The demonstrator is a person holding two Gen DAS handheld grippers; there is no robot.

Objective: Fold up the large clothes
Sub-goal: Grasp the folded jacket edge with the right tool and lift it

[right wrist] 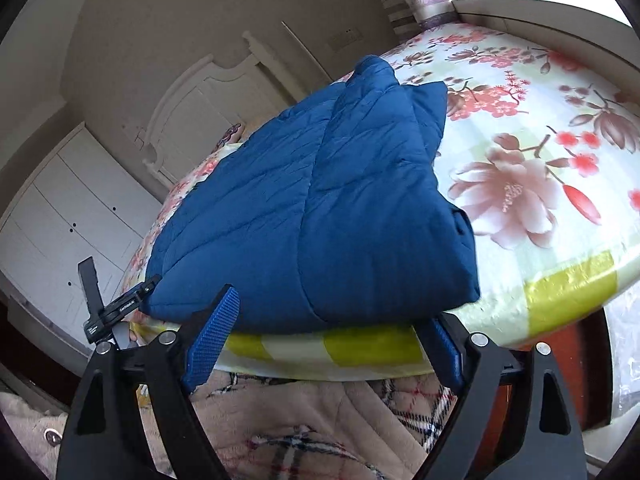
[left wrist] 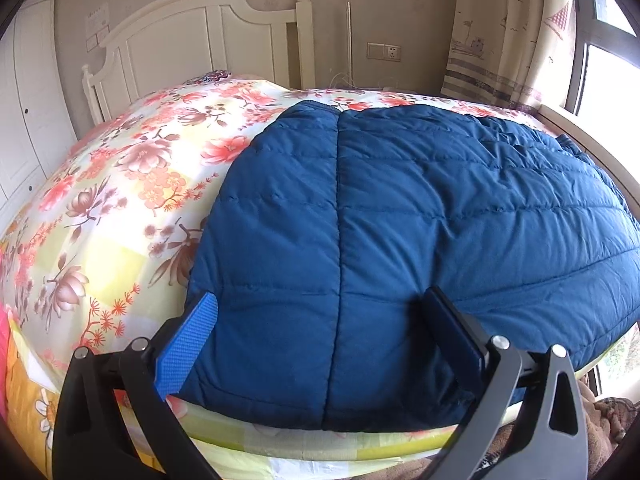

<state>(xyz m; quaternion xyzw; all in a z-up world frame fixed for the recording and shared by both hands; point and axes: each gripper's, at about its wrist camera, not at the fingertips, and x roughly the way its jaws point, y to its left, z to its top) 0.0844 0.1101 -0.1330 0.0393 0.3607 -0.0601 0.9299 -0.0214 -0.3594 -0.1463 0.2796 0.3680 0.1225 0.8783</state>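
Left gripper point(left wrist: 320, 320) stands wide apart, straddling the blue quilted padded jacket point(left wrist: 400, 220) at the near edge of the floral-covered bed point(left wrist: 120, 200); right gripper point(right wrist: 332, 336) likewise apart, short of it. Risk: slick padding slips, dragging the half-folded jacket over the edge.

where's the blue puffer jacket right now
The blue puffer jacket lies flat on the floral bedspread at the near edge of the bed, its hem at the edge, with the white headboard beyond it in the left wrist view.
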